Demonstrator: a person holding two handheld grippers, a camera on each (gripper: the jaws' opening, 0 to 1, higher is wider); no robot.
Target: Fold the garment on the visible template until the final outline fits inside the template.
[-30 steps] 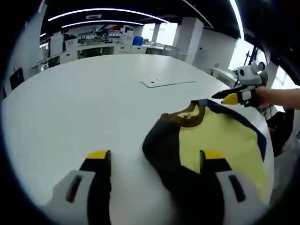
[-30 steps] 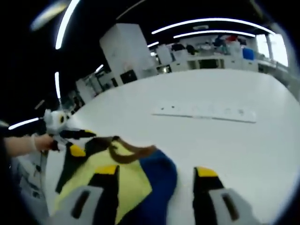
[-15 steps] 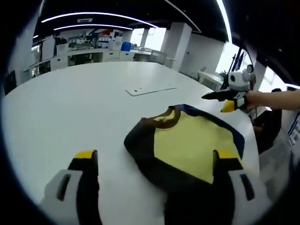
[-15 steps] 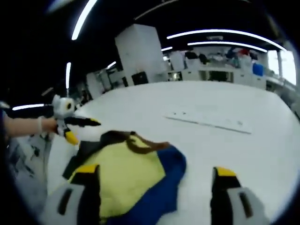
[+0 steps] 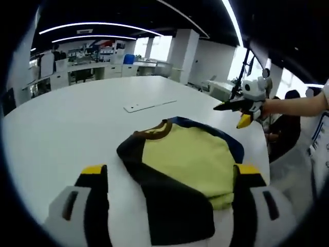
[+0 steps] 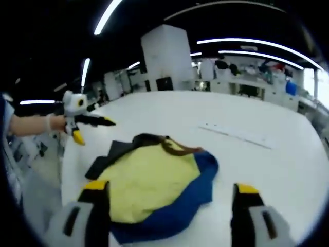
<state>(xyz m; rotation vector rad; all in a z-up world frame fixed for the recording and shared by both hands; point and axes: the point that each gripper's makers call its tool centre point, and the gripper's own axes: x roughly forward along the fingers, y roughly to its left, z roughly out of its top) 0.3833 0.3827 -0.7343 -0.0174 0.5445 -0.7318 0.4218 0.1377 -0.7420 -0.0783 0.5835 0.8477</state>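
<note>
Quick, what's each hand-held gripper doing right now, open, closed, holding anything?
Left hand-held gripper: open, holding nothing, above the shirt.
Right hand-held gripper: open, holding nothing, above the shirt.

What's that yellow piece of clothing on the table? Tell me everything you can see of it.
The garment is a soft shirt, loosely folded into a rumpled bundle on the white table. Its yellow front faces up, with a brown collar, a dark sleeve on one side and a blue one on the other. Both grippers, the left and the right, hover open, apart from the cloth.
</note>
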